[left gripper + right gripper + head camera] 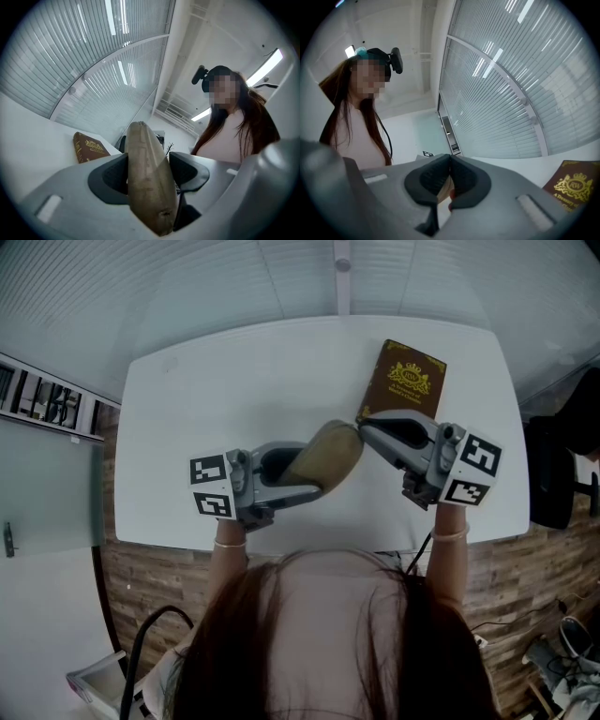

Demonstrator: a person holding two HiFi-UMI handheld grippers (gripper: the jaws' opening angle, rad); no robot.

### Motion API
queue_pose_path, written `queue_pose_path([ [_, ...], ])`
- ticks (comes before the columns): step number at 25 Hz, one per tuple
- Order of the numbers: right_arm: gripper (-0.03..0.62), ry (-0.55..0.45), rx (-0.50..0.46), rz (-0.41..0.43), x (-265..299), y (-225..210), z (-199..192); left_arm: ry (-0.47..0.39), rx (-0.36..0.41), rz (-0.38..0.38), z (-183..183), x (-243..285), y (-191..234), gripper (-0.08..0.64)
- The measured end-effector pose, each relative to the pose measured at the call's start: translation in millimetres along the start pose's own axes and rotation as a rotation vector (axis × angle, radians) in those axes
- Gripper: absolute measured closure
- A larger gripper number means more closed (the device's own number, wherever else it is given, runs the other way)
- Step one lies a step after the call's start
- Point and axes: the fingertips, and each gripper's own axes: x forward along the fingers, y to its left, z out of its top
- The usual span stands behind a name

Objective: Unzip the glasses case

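Over table (187, 418): tan oblong glasses case (328, 456) pinched by left gripper (292, 474).

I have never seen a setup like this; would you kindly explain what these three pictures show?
A person holds a two-jaw tool in each hand. One picture looks down from a camera on the head; the other two come from cameras on the tools. On the white table lies a brown book. The left tool clamps a tan case. The right tool is shut at the case's end, perhaps on its zip pull; I cannot confirm that.
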Motion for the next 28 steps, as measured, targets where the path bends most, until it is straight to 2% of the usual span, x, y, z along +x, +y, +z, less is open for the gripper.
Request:
queue_pose_path([
  [12, 0.589, 0.006, 0.012, -0.004, -5, -7, -5, -0.088, -0.055, -0.044, 5, -4, 1, 0.285],
  [28, 0.589, -0.021, 0.063, 0.014, -6, -11, -12, -0.187, -0.095, -0.051, 15, -10, 1, 0.284],
])
